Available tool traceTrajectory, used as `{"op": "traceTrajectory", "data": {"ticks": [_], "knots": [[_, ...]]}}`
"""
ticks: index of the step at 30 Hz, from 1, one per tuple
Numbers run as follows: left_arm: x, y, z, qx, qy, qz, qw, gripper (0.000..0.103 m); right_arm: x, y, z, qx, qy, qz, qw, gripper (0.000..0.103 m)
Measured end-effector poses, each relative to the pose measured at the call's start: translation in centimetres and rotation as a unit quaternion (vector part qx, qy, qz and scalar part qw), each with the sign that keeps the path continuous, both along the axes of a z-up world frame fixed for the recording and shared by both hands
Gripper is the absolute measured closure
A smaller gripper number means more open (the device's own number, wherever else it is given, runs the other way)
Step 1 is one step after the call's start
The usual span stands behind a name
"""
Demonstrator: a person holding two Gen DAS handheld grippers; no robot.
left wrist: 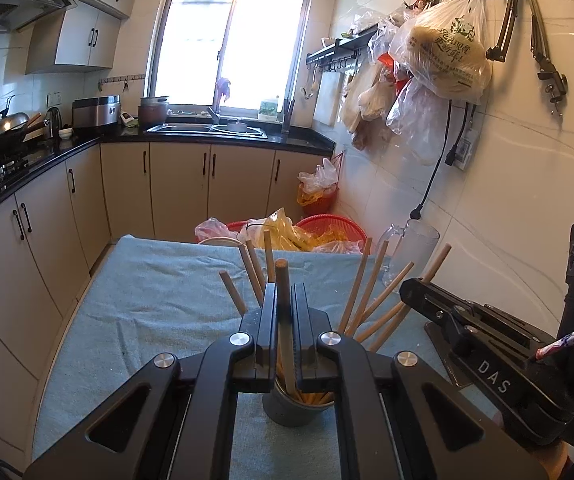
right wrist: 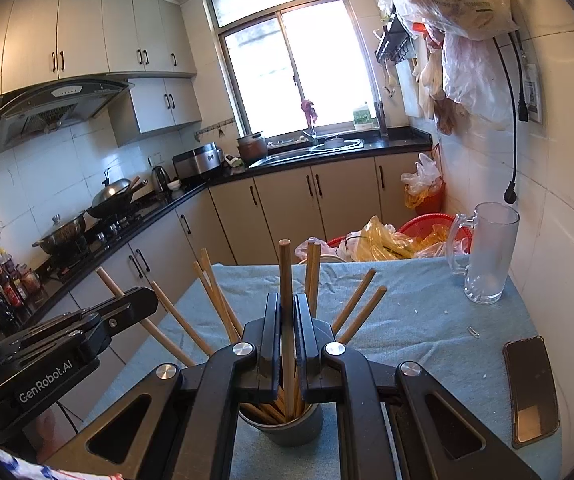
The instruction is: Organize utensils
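Kitchen table, blue cloth (right wrist: 427, 320). Grey cup (right wrist: 283, 424) near front edge already holds most chopsticks (right wrist: 175, 316). Left gripper (left wrist: 285, 300) and right gripper (right wrist: 285, 312) each clamp one chopstick over it; release pending.

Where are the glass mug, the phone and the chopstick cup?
glass mug (right wrist: 487, 256), right wrist view, on its body.
phone (right wrist: 533, 390), right wrist view, on its screen.
chopstick cup (right wrist: 287, 430), right wrist view, on its front wall.
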State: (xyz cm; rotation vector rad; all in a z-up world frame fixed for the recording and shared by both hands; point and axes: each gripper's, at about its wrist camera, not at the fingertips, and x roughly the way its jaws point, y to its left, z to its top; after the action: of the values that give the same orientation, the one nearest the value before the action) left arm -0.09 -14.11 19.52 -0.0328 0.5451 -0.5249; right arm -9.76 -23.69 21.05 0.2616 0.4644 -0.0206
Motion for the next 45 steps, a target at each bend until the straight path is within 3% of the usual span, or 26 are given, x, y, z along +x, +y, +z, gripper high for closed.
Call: {"op": "traceTrajectory", "data": {"ticks": [10, 20, 28, 30, 32, 33, 37, 39, 42, 44, 45], "knots": [[0.1, -0.2, -0.6, 0.005, 0.001, -0.001, 1.0000, 0.097, 0.0, -0.3, 0.1, 0.000, -0.004, -0.002, 1.000, 0.096], [1.0, -0.6, -2.4, 0.017, 0.021, 0.001, 0.9996, 0.097, 1.5, 0.0, -2.5, 0.004, 0.032, 0.006, 0.999, 0.096], [1.4, 0.0, -2.4, 0.015, 0.035, 0.012, 0.9992, 0.096, 1.7, 0.0, -2.4, 0.006, 0.031, 0.004, 1.000, 0.095], [1.2, 0.3, -2.1, 0.010, 0.033, 0.017, 0.9993, 0.096, 1.5, -0.1, -2.3, 0.008, 0.027, 0.001, 1.000, 0.090], [0.8, 0.8, -1.6, 0.001, 0.030, 0.022, 0.9993, 0.096, 1.1, -0.4, -1.8, 0.012, 0.017, -0.005, 1.000, 0.070], [0.6, 1.1, -1.3, -0.004, 0.030, 0.024, 0.9992, 0.095, 0.8, -0.5, -1.6, 0.015, 0.012, -0.007, 1.000, 0.067], [-0.7, 2.7, 0.3, -0.025, 0.023, 0.044, 0.9984, 0.065, -0.5, -1.0, -0.4, 0.025, -0.009, -0.016, 1.000, 0.065], [-1.5, 3.5, 1.1, -0.035, 0.015, 0.055, 0.9978, 0.059, -1.3, -0.9, 0.3, 0.025, -0.019, -0.018, 0.999, 0.063], [-3.4, 4.9, 2.2, -0.035, 0.002, 0.069, 0.9970, 0.047, -3.0, -0.4, 1.4, 0.016, -0.034, -0.025, 0.999, 0.056], [-4.7, 5.9, 2.5, -0.029, -0.009, 0.082, 0.9961, 0.027, -4.3, 0.1, 1.7, 0.009, -0.042, -0.031, 0.999, 0.046], [-5.5, 6.4, 2.5, -0.026, -0.016, 0.094, 0.9951, 0.024, -5.1, 0.3, 1.8, 0.005, -0.045, -0.037, 0.998, 0.044]]}}
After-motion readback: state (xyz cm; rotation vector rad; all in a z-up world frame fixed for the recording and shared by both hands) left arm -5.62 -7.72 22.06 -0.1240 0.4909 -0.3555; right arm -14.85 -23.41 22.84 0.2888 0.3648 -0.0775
